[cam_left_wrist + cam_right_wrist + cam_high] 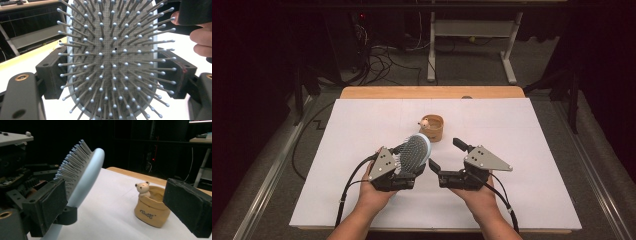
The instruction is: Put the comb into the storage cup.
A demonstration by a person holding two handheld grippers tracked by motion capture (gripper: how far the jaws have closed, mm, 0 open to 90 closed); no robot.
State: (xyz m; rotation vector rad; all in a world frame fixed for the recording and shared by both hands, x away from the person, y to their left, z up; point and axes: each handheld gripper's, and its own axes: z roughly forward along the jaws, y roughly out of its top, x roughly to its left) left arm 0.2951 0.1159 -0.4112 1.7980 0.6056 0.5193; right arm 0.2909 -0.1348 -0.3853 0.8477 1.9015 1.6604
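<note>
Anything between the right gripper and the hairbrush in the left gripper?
Nothing visible. The right gripper has its jaws spread, and the gap to the hairbrush beside it is bare white table. The left gripper clamps the brush. The tan bear pot sits farther back, off that line.

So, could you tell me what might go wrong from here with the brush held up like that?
1. The left gripper clamps the hairbrush by the edges of its head, so the rounded rim may slip or twist in the jaws.
2. The open right gripper is close, and its pads could snag the bristles.
3. The bear pot stands just beyond; a swing forward could tip it.
</note>
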